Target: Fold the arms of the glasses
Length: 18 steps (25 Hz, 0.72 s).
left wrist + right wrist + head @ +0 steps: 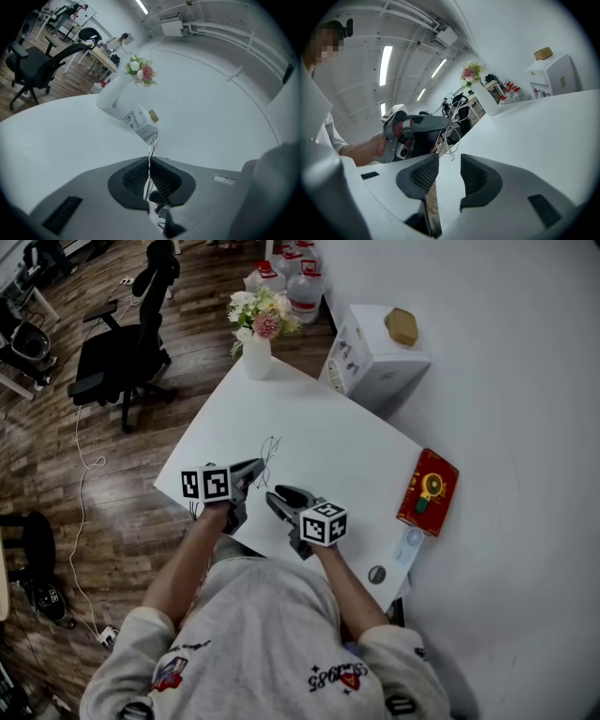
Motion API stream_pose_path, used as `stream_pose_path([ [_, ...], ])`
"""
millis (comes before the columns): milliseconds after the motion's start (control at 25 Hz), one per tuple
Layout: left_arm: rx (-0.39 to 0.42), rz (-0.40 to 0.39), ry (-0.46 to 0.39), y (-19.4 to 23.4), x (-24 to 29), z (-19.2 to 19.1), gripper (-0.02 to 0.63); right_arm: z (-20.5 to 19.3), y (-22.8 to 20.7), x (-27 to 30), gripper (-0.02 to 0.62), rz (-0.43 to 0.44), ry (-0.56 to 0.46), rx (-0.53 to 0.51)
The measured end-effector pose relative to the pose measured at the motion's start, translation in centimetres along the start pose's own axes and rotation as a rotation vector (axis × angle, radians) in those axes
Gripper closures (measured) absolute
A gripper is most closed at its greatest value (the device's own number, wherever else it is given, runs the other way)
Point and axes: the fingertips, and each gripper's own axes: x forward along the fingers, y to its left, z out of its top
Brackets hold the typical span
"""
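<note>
Wire glasses (153, 145) in left gripper (150, 161), just ahead of right gripper (450, 159)

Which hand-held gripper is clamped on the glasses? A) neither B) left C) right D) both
B: the left hand-held gripper has its jaws pinched shut on the thin wire glasses, while the right hand-held gripper stands open with nothing between its jaws.
</note>
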Motion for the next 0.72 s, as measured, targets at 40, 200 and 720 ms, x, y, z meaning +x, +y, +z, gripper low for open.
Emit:
stream_pose_path([
  [40,0.018,0.011,0.001,0.1,-0.1,0.1,0.595,0.1,-0.1,-0.3,0.466,-0.01,-0.009,-0.005],
  [200,0.101,0.067,-0.001,0.7,-0.4,0.4,0.595,1.3,-1.4,-2.0,0.532,-0.082,-0.065,-0.046],
  [720,0.308,0.177,0.006,1.4,-1.3,1.1,0.595,8.2,-5.1,-7.8,0.594,-0.426,-0.235,-0.277],
])
